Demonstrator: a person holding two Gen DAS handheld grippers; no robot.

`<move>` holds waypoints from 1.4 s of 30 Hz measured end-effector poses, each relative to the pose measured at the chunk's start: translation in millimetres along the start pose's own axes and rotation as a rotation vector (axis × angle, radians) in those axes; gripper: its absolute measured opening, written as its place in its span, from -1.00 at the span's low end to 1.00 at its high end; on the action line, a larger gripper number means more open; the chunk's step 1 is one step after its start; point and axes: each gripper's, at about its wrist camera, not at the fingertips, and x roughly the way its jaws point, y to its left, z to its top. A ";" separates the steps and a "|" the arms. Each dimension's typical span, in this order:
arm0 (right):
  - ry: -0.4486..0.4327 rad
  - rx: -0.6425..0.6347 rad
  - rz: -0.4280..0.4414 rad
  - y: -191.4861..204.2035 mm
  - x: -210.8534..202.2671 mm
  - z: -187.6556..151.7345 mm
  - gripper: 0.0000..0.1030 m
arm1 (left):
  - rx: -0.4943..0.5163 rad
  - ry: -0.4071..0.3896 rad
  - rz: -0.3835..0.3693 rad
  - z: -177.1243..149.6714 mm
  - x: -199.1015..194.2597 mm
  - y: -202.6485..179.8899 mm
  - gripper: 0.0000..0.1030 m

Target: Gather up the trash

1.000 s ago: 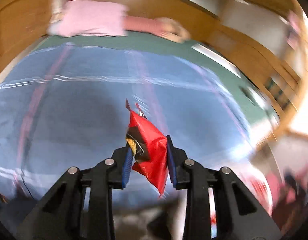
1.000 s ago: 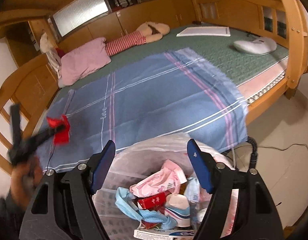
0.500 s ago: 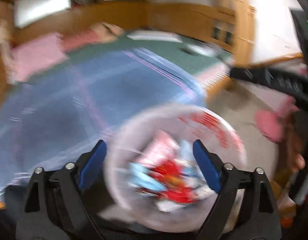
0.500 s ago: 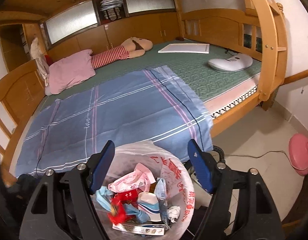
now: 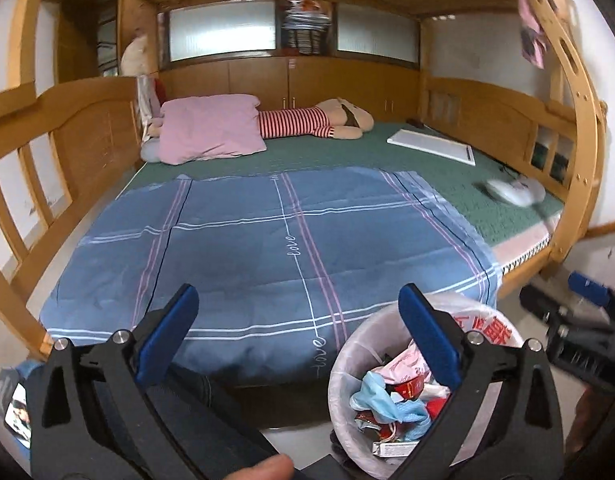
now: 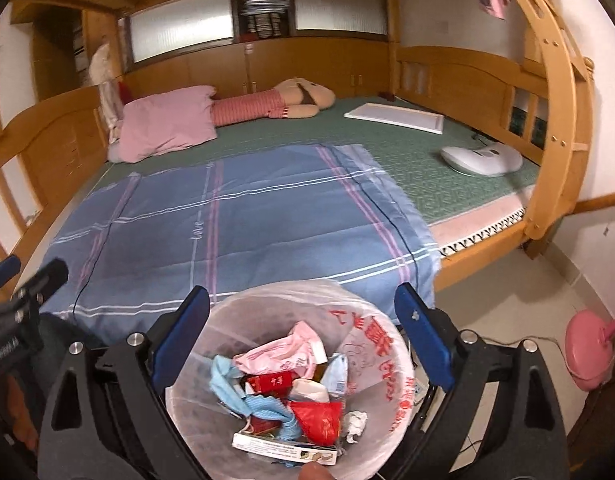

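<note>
A trash bin (image 6: 383, 344) lined with a white bag with red print stands on the floor at the bed's foot. It holds a red snack wrapper (image 6: 319, 420), pink and blue wrappers, a red box and a flat carton. My right gripper (image 6: 301, 336) is open and empty above the bin. My left gripper (image 5: 297, 336) is open and empty over the blue sheet's near edge, with the bin (image 5: 351, 356) at its lower right. The right gripper also shows at the right edge of the left wrist view (image 5: 587, 312).
A wooden bunk bed (image 5: 87, 128) carries a blue checked sheet (image 5: 267, 240), a pink pillow (image 5: 211, 128), a striped plush toy (image 5: 307, 120), a white board (image 5: 431, 146) and a white device (image 6: 483, 160). A pink fan (image 6: 591, 344) and cables lie on the floor right.
My left gripper held the red wrapper, swung over the bin and opened. The wrapper now lies in the bin. The left gripper has swung back toward the bed.
</note>
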 end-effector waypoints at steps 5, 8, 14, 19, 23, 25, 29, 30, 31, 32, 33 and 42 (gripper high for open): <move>-0.007 -0.023 0.009 6.5 -0.1 0.6 0.78 | -0.014 0.003 0.011 1.2 -0.2 1.1 0.93; -0.008 -0.022 0.013 7.3 0.0 -0.2 0.78 | -0.017 0.010 0.011 0.0 2.7 1.6 0.93; -0.007 -0.025 0.012 7.4 -0.1 -0.6 0.78 | -0.025 0.011 0.014 -2.0 2.3 1.6 0.93; -0.002 -0.028 0.014 8.4 1.1 -0.8 0.78 | -0.026 0.013 0.014 -3.1 2.2 2.2 0.93; -0.003 -0.032 0.014 8.3 2.4 -0.9 0.78 | -0.030 0.021 0.013 -3.7 4.1 2.5 0.93; -0.002 -0.032 0.013 8.6 3.1 -1.1 0.78 | -0.031 0.020 0.013 -3.9 3.8 3.3 0.93; 0.001 -0.033 0.010 9.4 5.5 -0.4 0.78 | -0.038 0.022 0.014 -6.2 4.1 5.5 0.94; -0.001 -0.035 0.008 10.1 5.9 0.1 0.78 | -0.040 0.025 0.014 -6.8 4.7 5.8 0.94; -0.002 -0.037 0.006 10.7 6.5 0.8 0.78 | -0.044 0.028 0.013 -7.9 5.2 7.2 0.93; -0.003 -0.039 0.005 11.6 6.9 1.7 0.78 | -0.046 0.030 0.011 -8.2 5.6 8.4 0.93; -0.003 -0.041 0.006 12.3 7.5 2.6 0.78 | -0.051 0.033 0.011 -9.1 6.0 10.0 0.93; -0.006 -0.061 0.013 21.9 9.4 4.9 0.78 | -0.073 0.048 0.018 -10.5 5.6 12.1 0.94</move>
